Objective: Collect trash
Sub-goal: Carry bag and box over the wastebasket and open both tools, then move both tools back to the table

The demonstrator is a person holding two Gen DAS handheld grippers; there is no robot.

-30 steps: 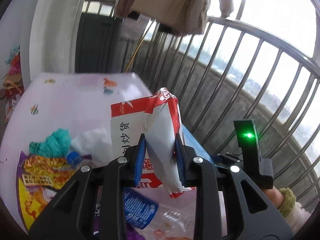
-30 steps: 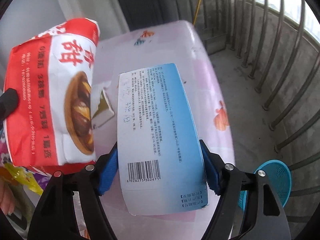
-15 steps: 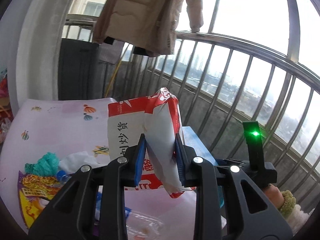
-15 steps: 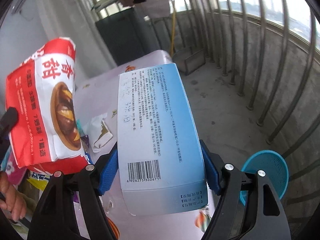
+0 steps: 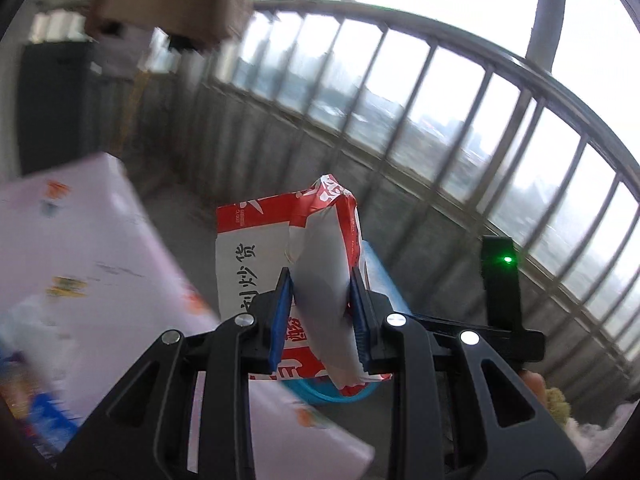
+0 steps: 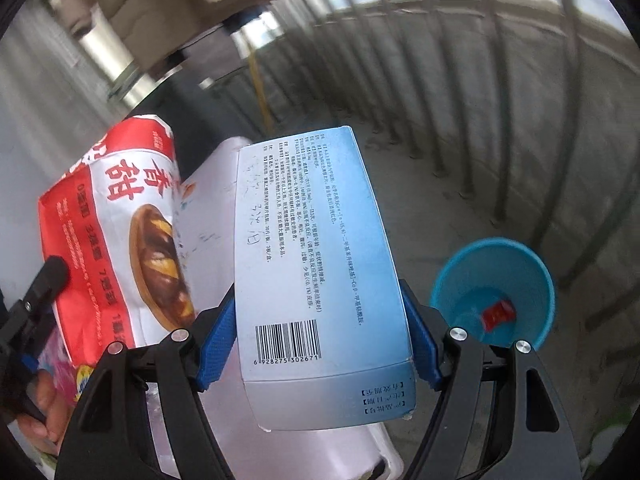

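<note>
Balcony scene, both of my grippers loaded, all places given relative to the blue bin on the floor. Largest item: the table with its pale pink cover, standing left of the bin and just beside it, its near corner reaching toward the bin's rim. Behind the bin, the railing curves round the balcony.

Next, the blue box: my right gripper has its fingers closed on the two long sides near the barcode end, so the box's long axis runs forward, away from me and along the fingers. It hangs above the table's corner, left of the bin and higher than it.

Then the red and white snack bag: my left gripper has its fingers pinched hard on the bag's lower half, creasing it, with the bag standing upright above them. It lies farther left of the bin than the box; in the left wrist view only a sliver of blue rim shows below the bag.

Smallest: a red scrap lying at the bottom of the bin.

Judgement: the bin sits to the right of and below the right fingers, mouth open upward, so the right hand is the nearer one; the box likely needs carrying rightward over the rim before release, and the bag follows.
</note>
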